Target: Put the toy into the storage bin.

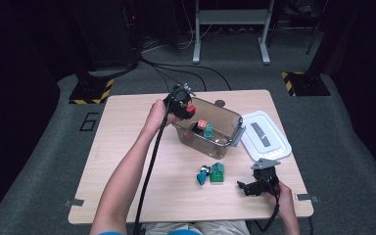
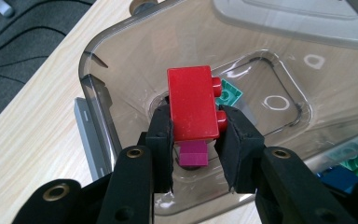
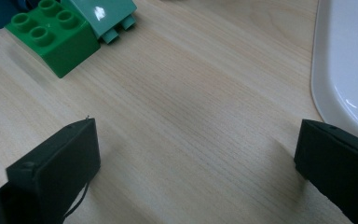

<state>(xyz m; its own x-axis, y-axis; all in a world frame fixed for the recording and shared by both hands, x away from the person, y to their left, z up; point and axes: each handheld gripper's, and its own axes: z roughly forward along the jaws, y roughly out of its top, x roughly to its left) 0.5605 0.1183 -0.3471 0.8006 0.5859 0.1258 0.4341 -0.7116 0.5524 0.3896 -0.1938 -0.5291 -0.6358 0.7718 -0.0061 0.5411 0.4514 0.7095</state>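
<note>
Left gripper (image 2: pixel 195 128) pinches a red brick (image 2: pixel 193 103) above the far-left end of the clear bin (image 1: pixel 232 128). Right gripper (image 3: pixel 196 158), jaws spread with nothing between them, rests on the table (image 1: pixel 127 127) near right, beside the white lid (image 1: pixel 269 137).

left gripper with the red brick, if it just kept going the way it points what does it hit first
Probably the floor of the clear plastic bin. The left gripper, shut on the red toy brick, points down into it; a small purple block lies just beneath, though depth is unclear.
</note>
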